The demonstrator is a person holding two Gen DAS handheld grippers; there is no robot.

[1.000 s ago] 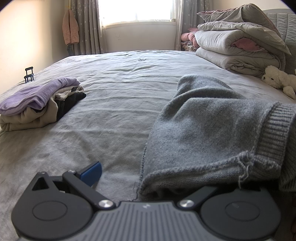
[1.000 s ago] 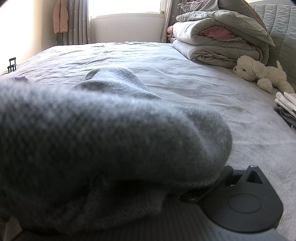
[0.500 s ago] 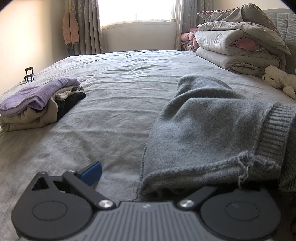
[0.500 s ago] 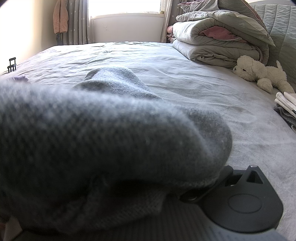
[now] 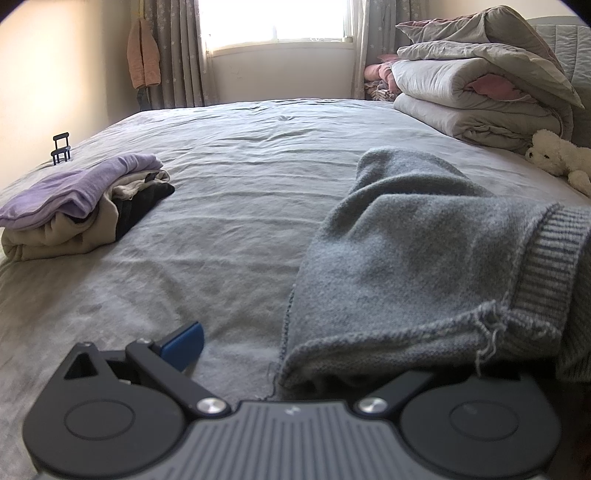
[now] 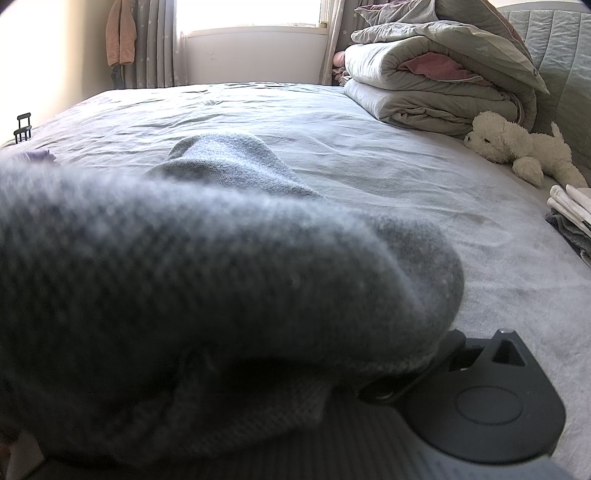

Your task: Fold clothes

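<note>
A: How do the jaws of the left gripper stand?

B: Spread wide. One blue finger pad shows bare at seven o'clock over the sheet; the other finger is hidden under the hem of the grey sweater, so I cannot tell whether anything is pinched.

A: And the right gripper?

B: Its fingers are buried under the same sweater, which drapes over them, blurred and filling the view from nine to six o'clock. Clenched or released, I cannot tell.

A: Where does the sweater lie?

B: On the bed, stretching toward one o'clock in the left view, ribbed cuff at three.

A: Farther out?

B: A stack of folded clothes at ten o'clock, folded duvets at one, a white plush toy at two, the window at twelve.
</note>
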